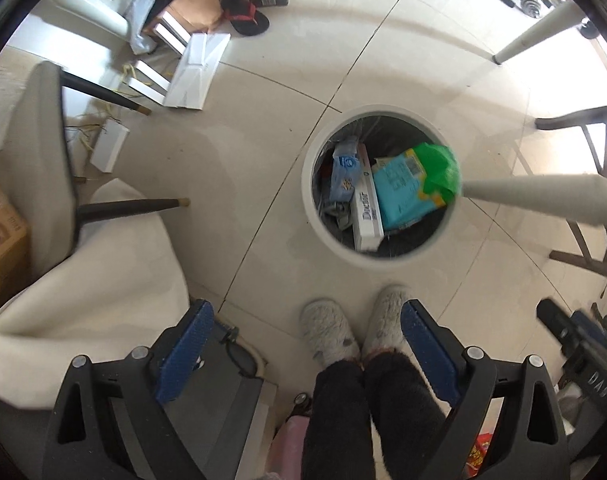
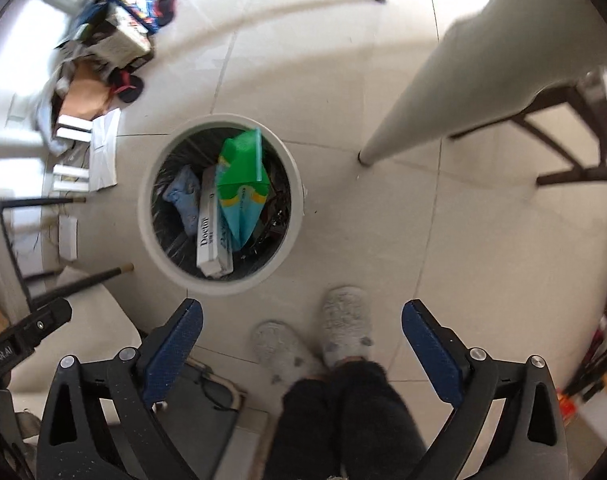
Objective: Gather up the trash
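Note:
A round white trash bin stands on the tiled floor below both grippers; it also shows in the right wrist view. Inside it lie a green and teal packet, a long white box and a blue wrapper. My left gripper is open and empty, high above the floor near the bin. My right gripper is open and empty too. The right gripper's body shows at the right edge of the left wrist view.
The person's grey slippers stand just in front of the bin. A white table leg is right of the bin. Dark chair legs, a white cloth, boxes and papers lie left.

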